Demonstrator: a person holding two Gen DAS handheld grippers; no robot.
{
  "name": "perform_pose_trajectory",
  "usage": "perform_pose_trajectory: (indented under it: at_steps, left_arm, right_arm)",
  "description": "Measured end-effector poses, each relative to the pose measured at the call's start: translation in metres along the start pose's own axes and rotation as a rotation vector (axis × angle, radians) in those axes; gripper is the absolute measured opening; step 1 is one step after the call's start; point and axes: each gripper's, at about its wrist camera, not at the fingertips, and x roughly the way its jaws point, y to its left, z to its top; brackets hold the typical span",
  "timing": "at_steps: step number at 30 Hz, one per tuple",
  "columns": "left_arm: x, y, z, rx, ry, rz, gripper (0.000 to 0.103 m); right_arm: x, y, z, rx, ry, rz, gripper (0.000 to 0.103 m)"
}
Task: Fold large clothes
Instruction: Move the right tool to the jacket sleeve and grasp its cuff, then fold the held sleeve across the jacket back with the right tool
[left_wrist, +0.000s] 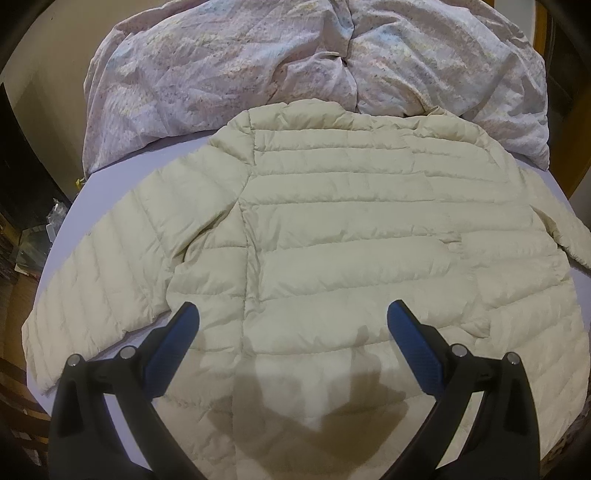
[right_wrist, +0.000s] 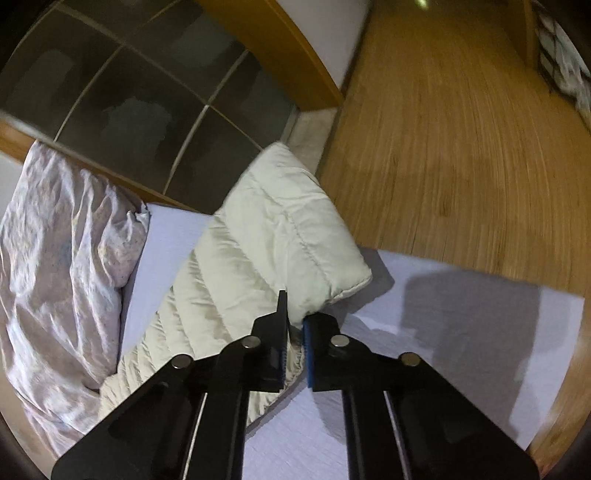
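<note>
A: Any writing or labels?
B: None readable. No containers either.
A: Where's the jacket (left_wrist: 332, 229)?
B: Cream quilted puffer, spread flat on the bed (left_wrist: 110, 177) with its lilac sheet, sleeves out to both sides. A crumpled duvet (left_wrist: 258, 55) lies bunched beyond the collar.
A: Left gripper (left_wrist: 293, 314)?
B: Released, jaws wide apart, hovering over the lower body of the jacket, holding nothing.
A: Right gripper (right_wrist: 294, 317)?
B: Clenched on the sleeve (right_wrist: 280, 221), near the cuff end, which sticks up past the bed edge. Wood floor (right_wrist: 443, 129) behind it.
</note>
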Motion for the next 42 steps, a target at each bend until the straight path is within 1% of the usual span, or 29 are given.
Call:
perform_pose_trajectory:
  at_steps: [4, 6, 7, 10, 14, 17, 20, 21, 24, 25, 28, 30, 31, 33, 39, 42]
  left_arm:
    - [0.002, 0.005, 0.002, -0.007, -0.001, -0.002, 0.101]
    - [0.002, 0.007, 0.002, -0.010, -0.002, 0.000, 0.101]
    - [0.002, 0.008, 0.002, -0.011, -0.002, -0.001, 0.101]
    - [0.002, 0.010, 0.003, -0.012, -0.001, 0.000, 0.101]
    - [0.002, 0.012, 0.002, -0.006, -0.001, 0.008, 0.101]
    - [0.002, 0.015, 0.001, -0.008, -0.001, 0.006, 0.101]
    - [0.002, 0.021, 0.000, -0.025, 0.001, -0.008, 0.101]
    - [0.001, 0.023, 0.000, -0.033, 0.001, -0.014, 0.101]
    - [0.000, 0.031, -0.001, -0.055, -0.003, -0.021, 0.101]
    - [-0.001, 0.033, -0.001, -0.059, -0.005, -0.023, 0.101]
    - [-0.004, 0.040, -0.001, -0.075, -0.012, -0.033, 0.101]
    - [-0.006, 0.043, -0.002, -0.078, -0.016, -0.030, 0.101]
    - [-0.006, 0.044, -0.002, -0.078, -0.018, -0.029, 0.101]
    - [-0.009, 0.046, -0.003, -0.079, -0.023, -0.023, 0.101]
    - [-0.015, 0.054, -0.005, -0.086, -0.040, -0.007, 0.101]
    - [-0.017, 0.059, -0.005, -0.095, -0.046, -0.007, 0.101]
  right_arm:
    - [-0.018, 0.039, -0.005, -0.126, -0.043, 0.054, 0.005]
    - [-0.025, 0.060, -0.011, -0.185, -0.048, 0.082, 0.005]
    - [-0.029, 0.077, -0.016, -0.230, -0.048, 0.104, 0.005]
    - [-0.036, 0.113, -0.030, -0.311, -0.030, 0.158, 0.005]
    - [-0.038, 0.167, -0.062, -0.426, 0.029, 0.237, 0.005]
    - [-0.040, 0.200, -0.093, -0.510, 0.082, 0.300, 0.005]
    - [-0.042, 0.236, -0.136, -0.607, 0.160, 0.374, 0.005]
    - [-0.044, 0.250, -0.156, -0.648, 0.198, 0.407, 0.005]
    - [-0.048, 0.275, -0.199, -0.727, 0.281, 0.470, 0.005]
    - [-0.051, 0.285, -0.221, -0.763, 0.315, 0.496, 0.005]
    - [-0.052, 0.307, -0.269, -0.836, 0.402, 0.546, 0.005]
    - [-0.049, 0.316, -0.299, -0.872, 0.455, 0.561, 0.005]
    - [-0.046, 0.322, -0.318, -0.897, 0.483, 0.557, 0.005]
    - [-0.040, 0.326, -0.342, -0.923, 0.518, 0.547, 0.005]
    - [-0.025, 0.331, -0.385, -0.951, 0.607, 0.519, 0.005]
    - [-0.020, 0.337, -0.403, -0.962, 0.633, 0.509, 0.005]
